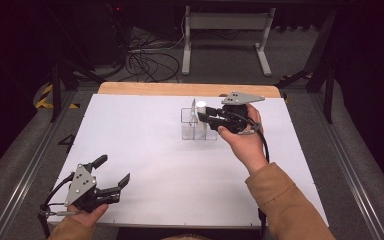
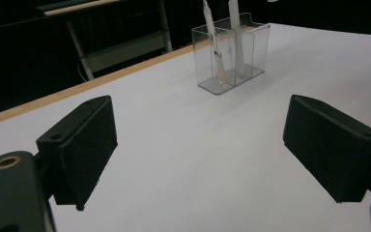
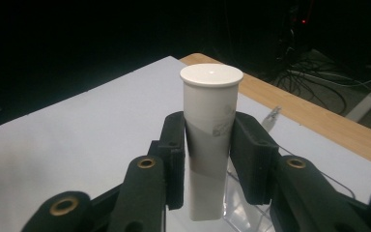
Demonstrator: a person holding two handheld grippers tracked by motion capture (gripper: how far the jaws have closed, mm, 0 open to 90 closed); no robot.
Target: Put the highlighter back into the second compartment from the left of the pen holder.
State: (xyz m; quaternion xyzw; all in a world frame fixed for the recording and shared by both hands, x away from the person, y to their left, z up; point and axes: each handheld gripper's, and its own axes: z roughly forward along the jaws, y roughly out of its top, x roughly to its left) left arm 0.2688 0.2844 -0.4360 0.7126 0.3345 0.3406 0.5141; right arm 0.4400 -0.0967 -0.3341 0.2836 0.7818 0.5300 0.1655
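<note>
My right gripper (image 1: 203,116) is shut on a white capped tube (image 1: 200,106), held upright at a clear plastic holder (image 1: 197,131) at the far middle of the white table. In the right gripper view both pads press the white capped tube's (image 3: 210,96) sides below the cap, with the holder's rim (image 3: 251,212) just beneath. From the left gripper view the holder (image 2: 251,53) contains a thin white stick (image 2: 211,38) and the tube (image 2: 235,38); whether the tube rests on the bottom I cannot tell. My left gripper (image 1: 112,172) stands open and empty near the front left corner, its pads (image 2: 84,145) wide apart.
The white sheet (image 1: 145,145) covers a table with a wooden far edge (image 1: 180,89). Beyond it are cables (image 1: 150,62) and a metal frame (image 1: 225,30) on the floor. Rails run along both sides of the table.
</note>
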